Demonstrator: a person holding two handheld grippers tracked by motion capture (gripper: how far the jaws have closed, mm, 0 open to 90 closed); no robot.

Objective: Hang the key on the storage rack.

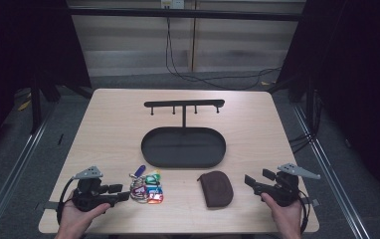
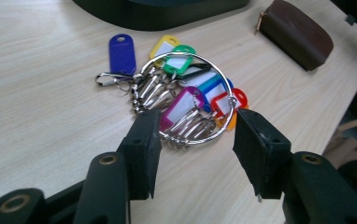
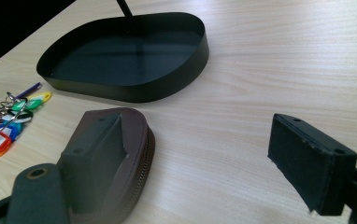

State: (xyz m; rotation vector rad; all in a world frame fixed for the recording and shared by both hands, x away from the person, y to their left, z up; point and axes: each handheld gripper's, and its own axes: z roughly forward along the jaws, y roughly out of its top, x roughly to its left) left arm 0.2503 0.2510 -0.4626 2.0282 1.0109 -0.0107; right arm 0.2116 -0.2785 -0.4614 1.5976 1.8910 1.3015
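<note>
A metal ring of keys with coloured tags lies on the wooden table near its front edge, left of centre. My left gripper is just left of it, held low in a hand. In the left gripper view the key ring lies right ahead of the open left gripper, its near edge between the jaw tips without touching the pads. A brown zip pouch lies right of the keys. My right gripper stands open just right of it. In the right gripper view one jaw partly hides the pouch.
A black oval tray sits mid-table with a thin post and a bar of hooks rising behind it. The tray's wall lies beyond the pouch. Bare wood surrounds the objects. Cables run across the floor beyond the table.
</note>
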